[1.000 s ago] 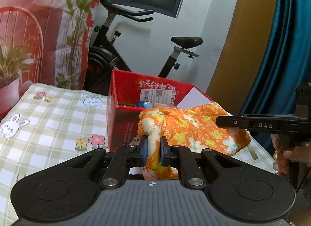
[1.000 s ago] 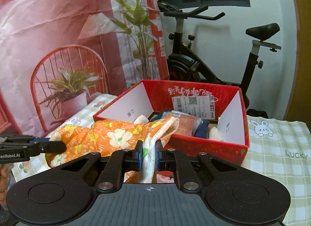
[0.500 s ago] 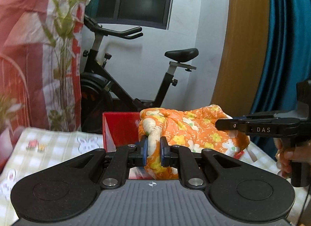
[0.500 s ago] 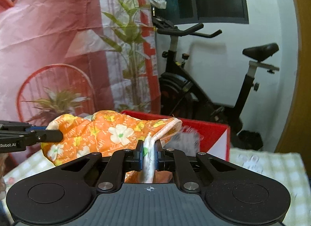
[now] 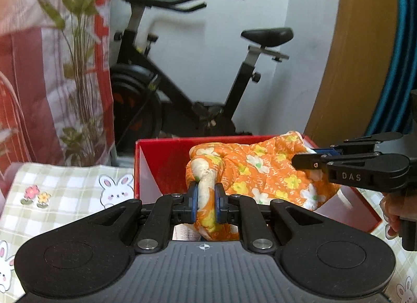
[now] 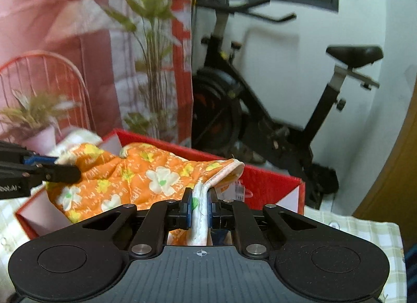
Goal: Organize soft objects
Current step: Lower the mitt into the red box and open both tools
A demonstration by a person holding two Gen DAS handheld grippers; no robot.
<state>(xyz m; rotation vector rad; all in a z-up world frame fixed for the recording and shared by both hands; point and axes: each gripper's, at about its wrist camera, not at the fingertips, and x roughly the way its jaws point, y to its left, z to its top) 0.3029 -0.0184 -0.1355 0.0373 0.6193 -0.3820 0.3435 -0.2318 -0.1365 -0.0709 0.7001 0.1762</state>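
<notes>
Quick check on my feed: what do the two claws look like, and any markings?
Both are matte black. The left claw and right claw have blue pads on linkage arms with silver pivot pins, behind a ribbed grey deck. The right one's side reads "DAS".

The orange flowered cloth [image 5: 263, 170], carried between the left gripper [image 5: 206, 196] and right gripper [image 6: 200, 205], has moved from beside the red box [image 5: 156, 162] to above its opening.

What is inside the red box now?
The orange cloth hangs over the red box, covering its inside. Only a label shows past its edge; other contents are hidden.
</notes>
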